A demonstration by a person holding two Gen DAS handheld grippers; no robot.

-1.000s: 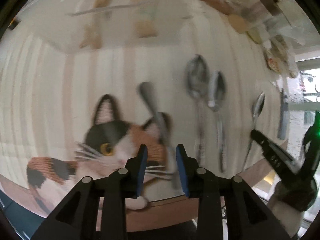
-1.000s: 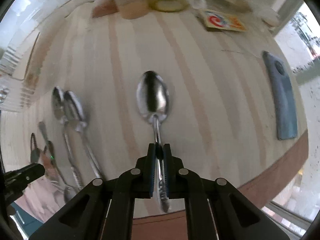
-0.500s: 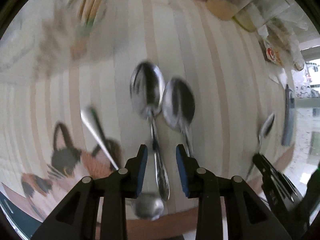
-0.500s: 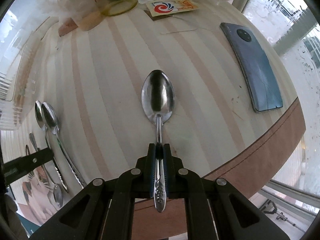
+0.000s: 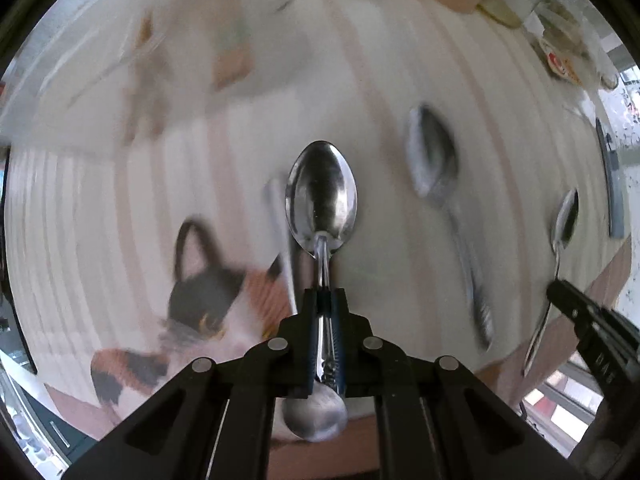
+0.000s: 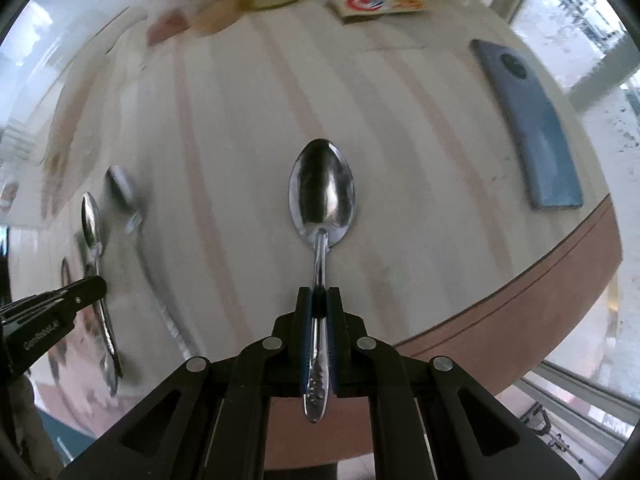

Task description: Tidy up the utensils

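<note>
A: Left gripper (image 5: 325,300) — clamped tight on spoon (image 5: 322,196), jaws just closed onto its handle. Bowl straight ahead of the pads, handle end poking out behind them, over another spoon bowl (image 5: 314,414) lying beneath.

B: Right gripper (image 6: 319,300)?

A: Pinched shut on second spoon (image 6: 322,192), handle between blue pads (image 6: 305,312), bowl ahead, decorated end sticking out behind.

B: Loose cutlery?

A: Blurred third spoon (image 5: 434,164) flat on striped table (image 5: 380,80), right of left gripper. Thin utensil handle (image 5: 280,220) just left of held bowl, type unclear. Cat-print mat (image 5: 200,304) further left under it.

B: Other items near right gripper?

A: Blue phone (image 6: 528,124) far right on table, near edge. Printed packet (image 6: 376,2) ahead at far side. Left gripper arm visible at left edge, spoons beside it, motion-blurred.
</note>
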